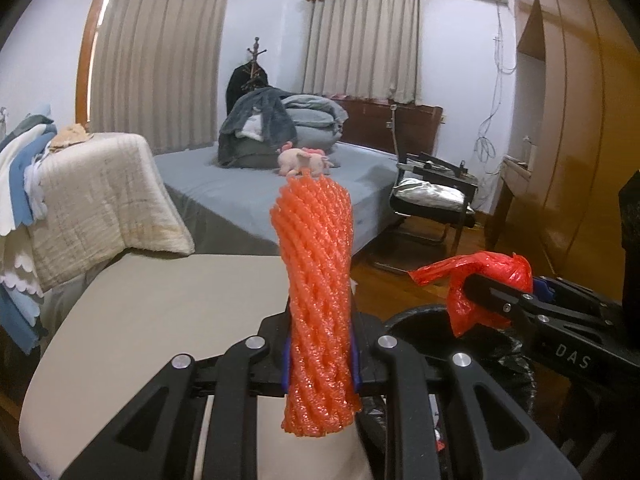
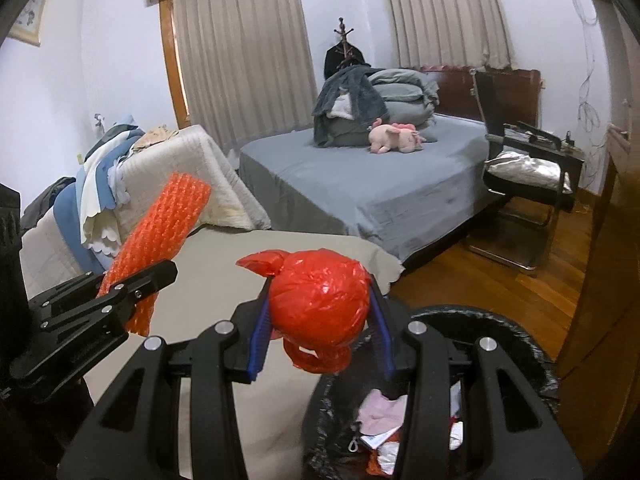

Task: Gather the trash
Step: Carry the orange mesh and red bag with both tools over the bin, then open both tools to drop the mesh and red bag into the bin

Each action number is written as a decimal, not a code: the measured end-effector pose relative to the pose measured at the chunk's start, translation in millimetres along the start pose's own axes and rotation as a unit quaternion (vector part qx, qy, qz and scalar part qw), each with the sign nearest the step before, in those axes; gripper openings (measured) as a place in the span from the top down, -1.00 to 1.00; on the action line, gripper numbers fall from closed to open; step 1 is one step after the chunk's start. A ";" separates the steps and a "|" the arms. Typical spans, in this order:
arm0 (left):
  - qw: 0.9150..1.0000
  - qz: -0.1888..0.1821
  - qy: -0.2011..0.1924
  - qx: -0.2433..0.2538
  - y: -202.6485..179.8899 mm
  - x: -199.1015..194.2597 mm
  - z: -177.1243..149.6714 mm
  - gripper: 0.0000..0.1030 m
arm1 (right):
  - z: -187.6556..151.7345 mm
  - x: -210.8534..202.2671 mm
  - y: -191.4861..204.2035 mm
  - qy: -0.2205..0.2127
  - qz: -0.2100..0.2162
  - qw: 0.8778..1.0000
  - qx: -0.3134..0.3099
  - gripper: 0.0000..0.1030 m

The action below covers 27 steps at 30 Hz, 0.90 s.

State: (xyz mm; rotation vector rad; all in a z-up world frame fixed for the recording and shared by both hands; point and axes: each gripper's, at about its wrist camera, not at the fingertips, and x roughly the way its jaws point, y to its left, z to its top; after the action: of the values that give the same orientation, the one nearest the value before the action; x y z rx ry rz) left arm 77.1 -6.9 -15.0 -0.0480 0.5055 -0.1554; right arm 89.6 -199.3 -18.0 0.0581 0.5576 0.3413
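Both grippers carry trash toward the bin. The left gripper is clamped nearly closed on an orange foam net sleeve, which stands upright through the centre of the left wrist view, its lower end hanging below the pads. The right gripper is closed partway around a knotted red plastic bag, a rounded bundle pinched between the blue pads, centre of the right wrist view. The trash bin, lined in black, sits at lower right of that view, just beyond and below the red bag; paper and wrappers already lie inside. Beige cushioned surface fills the lower left. Judgement on the step: carry each piece fully over the bin mouth before letting go. The bag looks nearly over the rim; the sleeve looks further left, over the cushion. The sleeve is light and springy, likely to bounce or cling to a pad, so lower it well into the opening and tip it downward first. Release one at a time. Writing: white letters "DAS" on the right gripper's arm, lower right of the left wrist view. Nothing else legible.
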 end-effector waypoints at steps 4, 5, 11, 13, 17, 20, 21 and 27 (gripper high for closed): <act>1.000 -0.011 -0.004 0.008 -14.6 -1.2 1.6 0.60 | -2.0 -12.5 -12.2 -0.007 -0.012 1.000 0.006 0.20; 1.000 -0.014 -0.004 0.010 -17.1 -0.9 2.0 0.60 | -2.8 -15.6 -15.6 -0.008 -0.016 1.000 0.008 0.19; 0.999 -0.034 -0.005 0.025 -37.9 2.7 3.4 0.60 | -7.4 -29.6 -35.6 -0.014 -0.038 0.999 0.020 0.19; 0.999 -0.042 -0.004 0.029 -45.6 4.3 3.4 0.60 | -9.4 -33.6 -42.9 -0.015 -0.047 0.998 0.025 0.19; 0.998 -0.058 -0.004 0.040 -61.6 9.4 3.0 0.60 | -14.9 -39.8 -58.0 -0.015 -0.065 0.997 0.034 0.19; 0.997 -0.068 -0.002 0.047 -72.4 15.0 2.4 0.60 | -19.6 -41.8 -66.9 -0.013 -0.079 0.996 0.036 0.19; 0.996 -0.072 -0.002 0.048 -75.7 16.9 2.6 0.60 | -21.9 -43.1 -71.2 -0.012 -0.087 0.996 0.036 0.19; 0.993 -0.096 0.012 0.060 -96.1 34.9 -3.7 0.60 | -34.5 -43.7 -97.4 -0.001 -0.114 0.992 0.052 0.19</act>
State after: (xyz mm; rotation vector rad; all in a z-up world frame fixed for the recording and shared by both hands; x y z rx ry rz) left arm 92.3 -107.4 -26.9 0.0227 0.5134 -0.3755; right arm 66.1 -306.9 -39.2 0.0949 0.5744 0.0898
